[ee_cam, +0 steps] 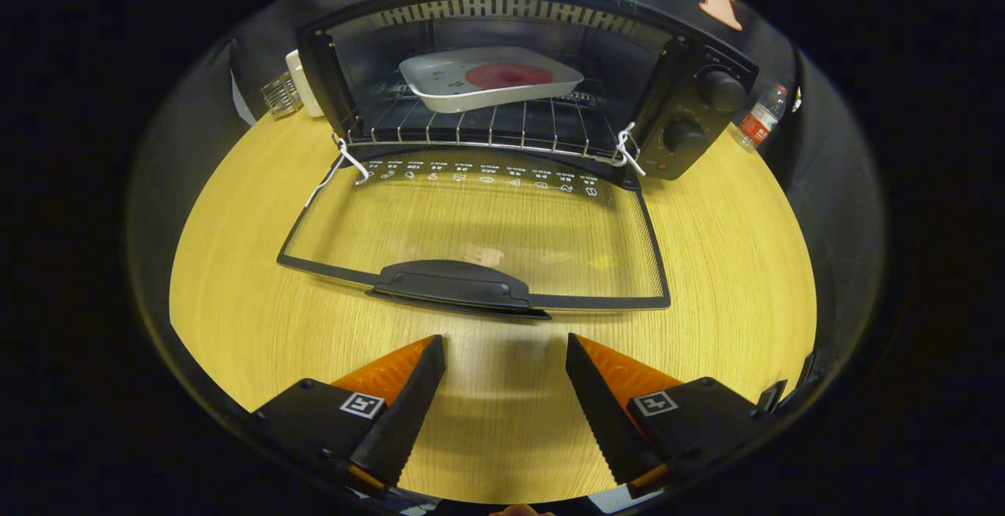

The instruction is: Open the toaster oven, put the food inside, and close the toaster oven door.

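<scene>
1. Gripper view, the oven: toaster oven (pixel 691 100) standing at the far side of the wooden table (pixel 730 280), door (pixel 479 225) dropped fully open and lying flat toward the gripper, glass side up, handle (pixel 455 284) at its near edge. Probably left down like that because loading looks finished and only the closing remains.

2. Same view, the food: white tray (pixel 487 76) resting on the wire rack (pixel 479 127) inside the oven, a round red piece of food (pixel 509 75) on it. Set well back on the rack, likely so the door can swing up without catching it.

3. Same view, the gripper: gripper (pixel 506 343) hanging low over the table, fingers spread wide with bare wood between them, gripping nothing. Tips pointed at the door handle, which sits just ahead of them and slightly to the left of the gap; no contact visible.

4. Placement relative to the fingers: handle nearest, then the flat glass, then the rack and tray well beyond. Aimed, by the look of it, for getting under or around the handle to lift the door shut.

5. Side items: water bottle (pixel 760 119) beside the oven's knob side, a white box (pixel 302 84) and a small clear container (pixel 279 94) by the other side, all well away from the door's swing.
</scene>
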{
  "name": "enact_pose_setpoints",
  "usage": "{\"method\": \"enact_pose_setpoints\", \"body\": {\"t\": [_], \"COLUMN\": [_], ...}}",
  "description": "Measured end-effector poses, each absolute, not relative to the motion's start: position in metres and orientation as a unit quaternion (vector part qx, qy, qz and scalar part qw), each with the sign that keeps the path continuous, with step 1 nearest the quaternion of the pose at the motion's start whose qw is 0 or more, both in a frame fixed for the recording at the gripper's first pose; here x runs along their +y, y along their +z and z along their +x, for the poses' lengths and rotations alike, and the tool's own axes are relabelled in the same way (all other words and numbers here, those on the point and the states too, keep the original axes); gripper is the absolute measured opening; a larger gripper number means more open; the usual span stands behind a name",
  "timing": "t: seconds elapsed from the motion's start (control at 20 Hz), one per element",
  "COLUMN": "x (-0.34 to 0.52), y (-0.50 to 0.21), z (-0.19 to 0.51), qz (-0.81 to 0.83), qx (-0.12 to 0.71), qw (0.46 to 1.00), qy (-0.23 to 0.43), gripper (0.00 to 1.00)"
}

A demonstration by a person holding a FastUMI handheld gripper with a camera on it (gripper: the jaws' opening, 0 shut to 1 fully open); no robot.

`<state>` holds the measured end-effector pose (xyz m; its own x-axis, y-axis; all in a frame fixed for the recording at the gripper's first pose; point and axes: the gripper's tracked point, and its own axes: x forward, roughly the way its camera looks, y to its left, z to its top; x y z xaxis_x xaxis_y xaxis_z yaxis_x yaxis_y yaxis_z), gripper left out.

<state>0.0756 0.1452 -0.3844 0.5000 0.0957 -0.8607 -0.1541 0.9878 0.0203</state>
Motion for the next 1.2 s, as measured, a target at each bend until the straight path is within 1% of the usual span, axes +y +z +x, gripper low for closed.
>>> {"method": "enact_pose_setpoints", "body": {"t": [0.25, 0.65, 0.95, 1.2], "x": [0.15, 0.15, 0.148, 0.152], "y": [-0.386, -0.377, -0.345, -0.299], "z": [0.093, 0.09, 0.083, 0.088], "qz": [-0.008, -0.024, -0.017, 0.009], "qx": [0.493, 0.493, 0.467, 0.411], "qw": [0.868, 0.868, 0.882, 0.909], "qy": [0.059, 0.055, 0.059, 0.069], "gripper": [0.99, 0.99, 0.99, 0.99]}}
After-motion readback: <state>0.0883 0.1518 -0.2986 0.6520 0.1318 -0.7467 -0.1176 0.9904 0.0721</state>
